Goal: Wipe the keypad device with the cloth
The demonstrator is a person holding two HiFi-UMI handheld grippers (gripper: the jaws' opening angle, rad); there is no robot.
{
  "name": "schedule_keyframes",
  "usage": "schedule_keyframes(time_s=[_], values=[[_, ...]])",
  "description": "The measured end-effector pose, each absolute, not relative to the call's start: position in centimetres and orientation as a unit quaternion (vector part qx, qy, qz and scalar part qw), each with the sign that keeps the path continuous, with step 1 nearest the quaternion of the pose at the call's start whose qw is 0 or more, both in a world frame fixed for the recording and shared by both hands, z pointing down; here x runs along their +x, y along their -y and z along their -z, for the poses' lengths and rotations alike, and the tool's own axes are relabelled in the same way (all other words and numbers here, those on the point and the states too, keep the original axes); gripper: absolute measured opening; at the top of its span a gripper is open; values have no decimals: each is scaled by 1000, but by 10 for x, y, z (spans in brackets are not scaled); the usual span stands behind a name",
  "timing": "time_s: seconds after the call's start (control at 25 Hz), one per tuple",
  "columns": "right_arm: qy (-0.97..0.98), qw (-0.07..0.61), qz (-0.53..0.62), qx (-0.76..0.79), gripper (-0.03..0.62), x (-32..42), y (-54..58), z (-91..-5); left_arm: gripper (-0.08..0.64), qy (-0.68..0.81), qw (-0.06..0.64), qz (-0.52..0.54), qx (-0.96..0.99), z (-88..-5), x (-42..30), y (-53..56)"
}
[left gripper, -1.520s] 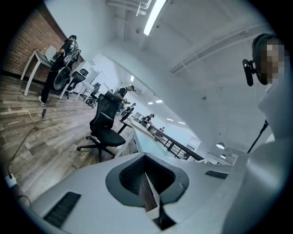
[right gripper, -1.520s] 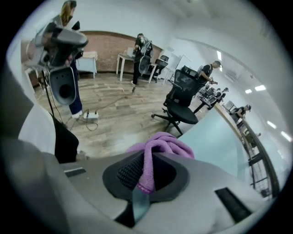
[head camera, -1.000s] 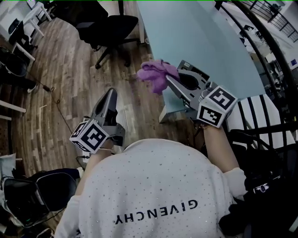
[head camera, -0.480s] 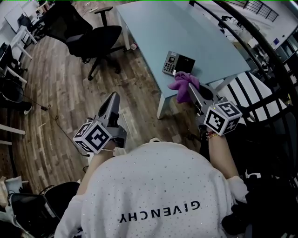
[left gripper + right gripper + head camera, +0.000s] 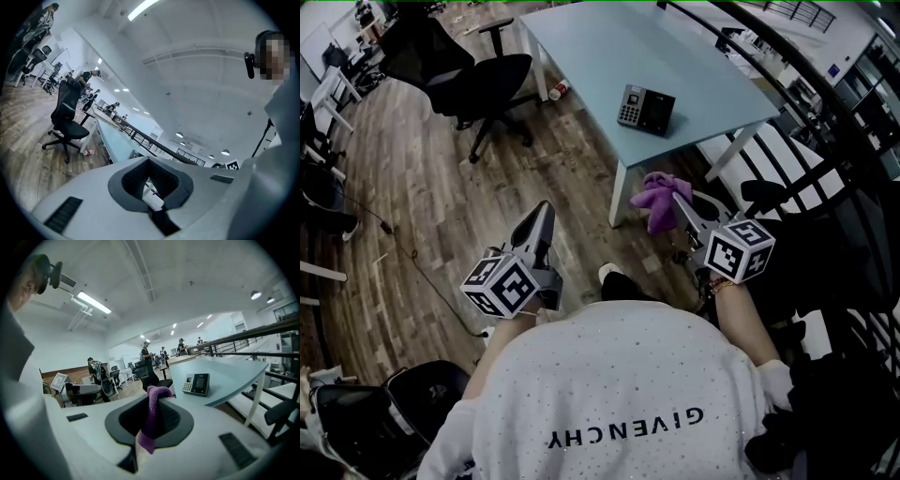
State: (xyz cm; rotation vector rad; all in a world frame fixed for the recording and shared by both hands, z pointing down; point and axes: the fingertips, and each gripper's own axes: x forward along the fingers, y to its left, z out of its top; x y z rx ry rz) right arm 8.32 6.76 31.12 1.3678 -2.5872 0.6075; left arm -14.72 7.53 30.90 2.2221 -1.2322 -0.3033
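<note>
Right tool [image 5: 678, 202] pinches soft, crumpled purple cloth [image 5: 653, 199].

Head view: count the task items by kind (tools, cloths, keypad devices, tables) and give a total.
tools: 2, the left tool and the right tool
cloth: 1, purple, clamped in the right tool
keypad device: 1, on the table
table: 1
total: 5

Tabletop [image 5: 609, 37] was wide and bare around the keypad device [image 5: 644, 109], open from its near edge, white table leg [image 5: 619, 192] stood just beside the right claw [image 5: 678, 204], black office chair [image 5: 483, 80] closed the left side, dark railing [image 5: 262, 353] ran along the right.
</note>
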Motion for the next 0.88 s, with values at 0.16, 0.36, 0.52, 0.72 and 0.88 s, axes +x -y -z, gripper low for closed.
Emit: schedule_keyframes(time_s=[0.16, 0.36, 0.52, 0.72, 0.88], values=[[854, 85, -211, 467, 26, 83, -95, -315, 0, 456, 295, 81, 835, -323, -145, -100], [848, 96, -223, 471, 26, 95, -95, -314, 0, 454, 285, 66, 842, -315, -131, -101], [846, 101, -233, 468, 26, 103, -76, -329, 0, 459, 280, 51, 842, -325, -121, -85], [844, 108, -219, 478, 26, 99, -132, -337, 0, 454, 280, 63, 844, -340, -131, -140], [847, 107, -212, 475, 26, 83, -185, -346, 0, 451, 276, 65, 846, -347, -143, -190]])
